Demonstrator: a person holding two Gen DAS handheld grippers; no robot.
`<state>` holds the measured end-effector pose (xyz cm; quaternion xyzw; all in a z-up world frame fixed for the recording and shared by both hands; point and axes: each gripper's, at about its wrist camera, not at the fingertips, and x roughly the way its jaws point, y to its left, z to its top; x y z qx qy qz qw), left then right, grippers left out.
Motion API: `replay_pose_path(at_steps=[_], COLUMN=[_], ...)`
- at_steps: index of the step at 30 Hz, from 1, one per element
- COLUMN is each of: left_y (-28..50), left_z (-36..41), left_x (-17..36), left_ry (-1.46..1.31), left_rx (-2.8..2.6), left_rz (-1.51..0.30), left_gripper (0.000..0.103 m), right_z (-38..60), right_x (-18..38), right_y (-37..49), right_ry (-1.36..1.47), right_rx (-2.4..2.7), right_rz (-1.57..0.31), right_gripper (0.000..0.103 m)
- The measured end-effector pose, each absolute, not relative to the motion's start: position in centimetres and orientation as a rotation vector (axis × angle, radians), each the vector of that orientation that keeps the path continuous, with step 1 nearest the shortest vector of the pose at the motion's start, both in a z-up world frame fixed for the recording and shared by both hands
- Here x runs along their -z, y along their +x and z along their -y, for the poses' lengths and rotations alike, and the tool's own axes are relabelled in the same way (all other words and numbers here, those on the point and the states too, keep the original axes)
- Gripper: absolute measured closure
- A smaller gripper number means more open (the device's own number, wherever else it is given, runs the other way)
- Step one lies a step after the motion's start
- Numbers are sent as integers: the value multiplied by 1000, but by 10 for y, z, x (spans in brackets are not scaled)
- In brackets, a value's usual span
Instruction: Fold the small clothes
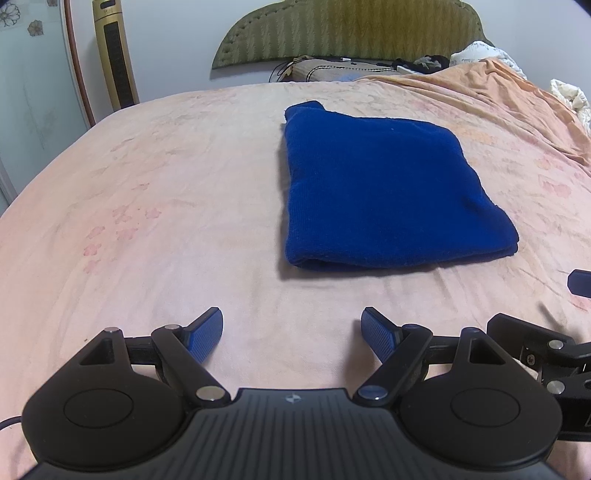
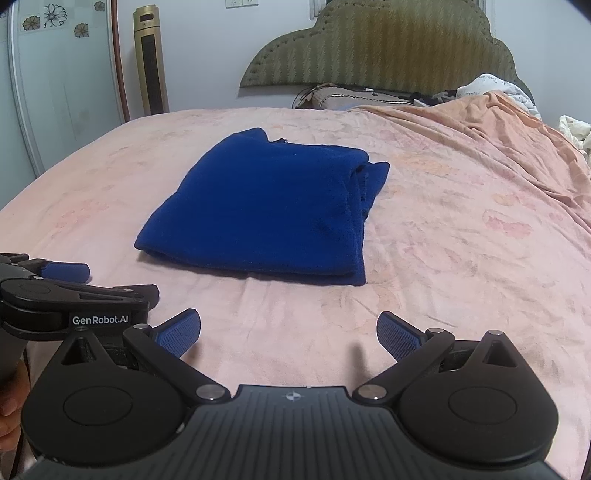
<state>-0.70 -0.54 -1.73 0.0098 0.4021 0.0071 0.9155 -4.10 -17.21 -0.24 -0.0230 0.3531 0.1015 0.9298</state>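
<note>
1. Blue garment [image 1: 388, 192] is the thing to look at, but going by size the bed [image 1: 147, 184] comes first: it fills most of both views, covered in a pale pink sheet with faint flower prints.
2. Behind it, top centre of both frames, there's a green padded headboard [image 1: 347, 29] against the wall, and a peach blanket [image 2: 498, 140] is bunched along the upper right side of the bed.
3. Upper left of each frame has a tall gold tower fan [image 2: 149, 59] standing next to a frosted glass door with flower stickers [image 2: 55, 74].
4. That garment is folded into a thick, roughly square bundle, lying flat on the sheet. In the left wrist view it sits centre-right; in the right wrist view it's centre-left [image 2: 266, 206], with some layered edges sticking out on its right side.
5. Left claw [image 1: 291, 332] sits at the bottom of its own view, blue padded fingers spread wide, nothing between them, over bare sheet and clear of the garment's near edge.
6. Right claw [image 2: 288, 332], same deal: fingers wide apart, empty, near the garment but not touching.
7. Each claw peeks into the other's frame: the left one at the lower left of the right wrist view, the right one at the lower right edge of the left wrist view.
8. Some dark clutter and a pillow [image 2: 332, 98] sit by the headboard, too small to make out.
</note>
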Motion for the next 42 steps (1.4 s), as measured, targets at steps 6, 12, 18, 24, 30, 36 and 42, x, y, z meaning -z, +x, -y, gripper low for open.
replay_pose_path(at_steps=[6, 12, 18, 24, 30, 36, 42], left_y=[-5, -5, -6, -6, -7, -8, -9], left_z=[4, 3, 4, 4, 5, 8, 8], left_x=[19, 20, 20, 20, 19, 18, 18], left_ry=[15, 13, 15, 16, 18, 26, 25], left_rx=[-13, -15, -18, -17, -18, -18, -17], left_rz=[-834, -835, -835, -835, -833, -829, -830], left_gripper=[21, 21, 20, 20, 20, 20, 20], right_z=[171, 171, 173, 174, 176, 178, 180], right_x=[3, 4, 5, 3, 2, 3, 3], right_y=[-40, -39, -39, -42, -44, -45, -46], right_ry=[-48, -43, -39, -33, -27, -20, -15], right_rx=[-208, -206, -206, -206, -203, -200, -198], right_rz=[-725, -730, -731, -724, -719, -721, -720], right_gripper=[0, 0, 0, 0, 0, 0, 0])
